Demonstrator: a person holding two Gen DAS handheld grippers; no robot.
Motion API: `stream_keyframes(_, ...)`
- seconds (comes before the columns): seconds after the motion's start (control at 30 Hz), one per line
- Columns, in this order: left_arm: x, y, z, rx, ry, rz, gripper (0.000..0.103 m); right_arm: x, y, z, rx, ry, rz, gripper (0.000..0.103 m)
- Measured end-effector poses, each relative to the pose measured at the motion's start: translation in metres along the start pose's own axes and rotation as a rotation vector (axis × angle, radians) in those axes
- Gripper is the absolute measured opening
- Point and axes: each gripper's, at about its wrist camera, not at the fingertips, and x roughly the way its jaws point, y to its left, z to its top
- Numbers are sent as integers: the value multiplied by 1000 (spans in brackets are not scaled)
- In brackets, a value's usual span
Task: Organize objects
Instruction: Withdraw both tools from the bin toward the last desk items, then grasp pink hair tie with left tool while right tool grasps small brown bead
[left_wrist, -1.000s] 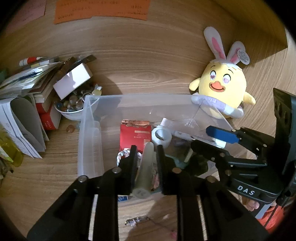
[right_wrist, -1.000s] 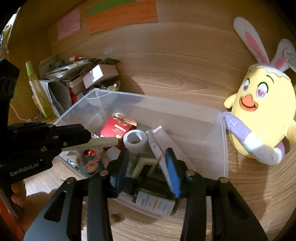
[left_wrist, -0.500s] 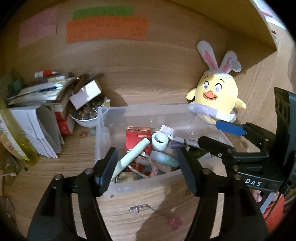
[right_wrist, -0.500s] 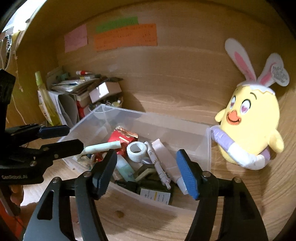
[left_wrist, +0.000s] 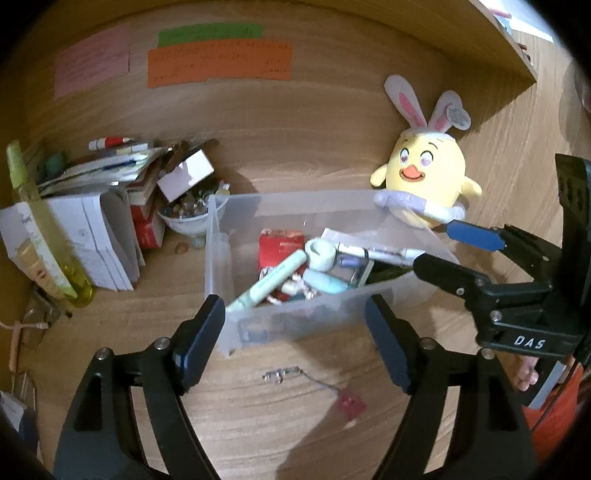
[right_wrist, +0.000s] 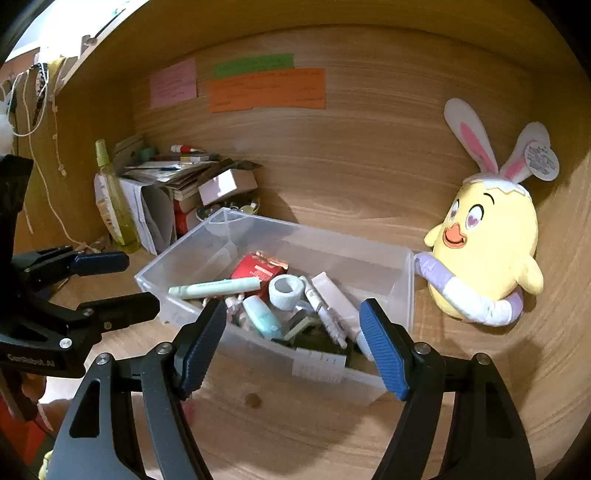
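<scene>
A clear plastic bin (left_wrist: 218, 258) (right_wrist: 402, 291) stands on the wooden desk with several small things in it. Among them are a pale green tube (left_wrist: 269, 280) (right_wrist: 218, 288), a white tape roll (left_wrist: 321, 254) (right_wrist: 286, 291) and a red box (left_wrist: 277, 247). My left gripper (left_wrist: 295, 332) (right_wrist: 129, 284) hovers before the bin's near-left side. Its jaws are opening with nothing between them. My right gripper (right_wrist: 293, 332) (left_wrist: 439, 247) hangs above the bin's near-right side, its jaws also opening and empty.
A yellow plush chick (left_wrist: 424, 177) (right_wrist: 487, 251) leans on the bin's far right corner. Books and papers (left_wrist: 92, 229), a bowl (left_wrist: 184, 221) and a yellow-green bottle (right_wrist: 114, 206) crowd the left. A key chain (left_wrist: 284, 374) lies on the desk in front of the bin.
The left gripper let go of the pale green tube, which now lies in the bin. The right gripper opened too. Both drew back and up from the bin.
</scene>
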Motion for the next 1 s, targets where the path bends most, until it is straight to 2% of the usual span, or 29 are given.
stream_keyframes(0.37, 13, 11, -37, -27, 96, 25, 78, 3, 7, -28, 20, 59, 31, 72)
stream_keyframes(0.7, 24, 25, -69, -52, 193, 27, 78, 21, 22, -49, -7, 147, 59, 71)
stream_keyframes(0.77, 25, 27, -73, -58, 205, 23, 78, 27, 25, -52, -13, 174, 69, 68)
stream_keyframes(0.87, 24, 25, -78, -56, 211, 12, 78, 39, 31, -57, -34, 220, 76, 57)
stream_keyframes(0.93, 23, 21, -80, -45, 213, -4, 78, 47, 33, -61, -42, 249, 78, 45)
stream_keyframes(1.0, 22, 18, -81, -31, 211, -13, 78, 54, 34, -63, -48, 272, 72, 39)
